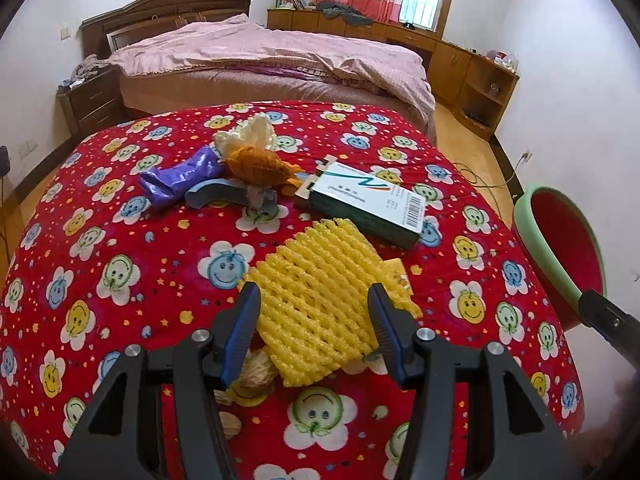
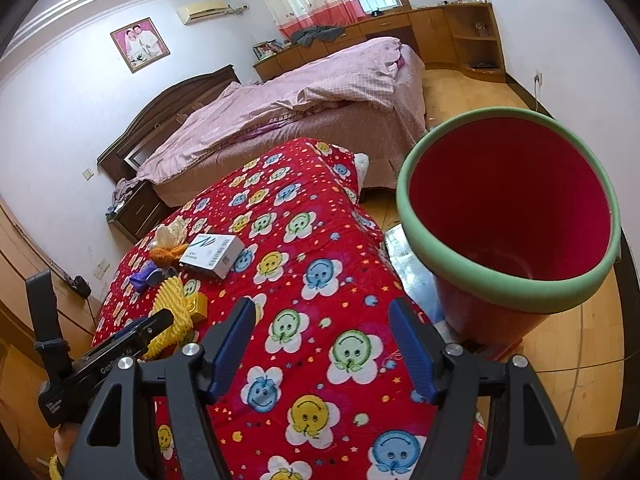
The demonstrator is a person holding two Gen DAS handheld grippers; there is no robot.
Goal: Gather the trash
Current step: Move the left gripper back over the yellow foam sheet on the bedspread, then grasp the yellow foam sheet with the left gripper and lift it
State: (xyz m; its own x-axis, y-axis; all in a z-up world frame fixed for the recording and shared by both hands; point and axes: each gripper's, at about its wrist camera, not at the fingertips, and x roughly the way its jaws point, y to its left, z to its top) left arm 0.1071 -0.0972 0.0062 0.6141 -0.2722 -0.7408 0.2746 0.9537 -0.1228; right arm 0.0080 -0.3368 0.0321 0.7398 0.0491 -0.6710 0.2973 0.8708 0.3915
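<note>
**Left fingers straddle the yellow foam net; right fingers spread over bare blanket**

The left gripper (image 1: 314, 334) has its blue-padded fingers (image 1: 240, 330) spread to either side of a yellow foam fruit net (image 1: 320, 296), which lies flat on the red smiley-flower blanket (image 1: 120, 272). The net fills the gap between the pads, but whether they press on it cannot be told. A cream-coloured scrap (image 1: 256, 374) peeks out beneath the net by the left finger.

Farther out on the blanket lie a white and green carton with a barcode (image 1: 368, 204), then a cluster of an orange net (image 1: 256, 168), a purple wrapper (image 1: 180, 180), a grey-blue piece (image 1: 212, 196) and a pale foam net (image 1: 250, 130).

The right gripper (image 2: 322, 344) has its fingers spread with nothing between them, over the blanket. Just beside them to the right stands a red bin with a green rim (image 2: 508, 216), off the blanket's edge.
</note>
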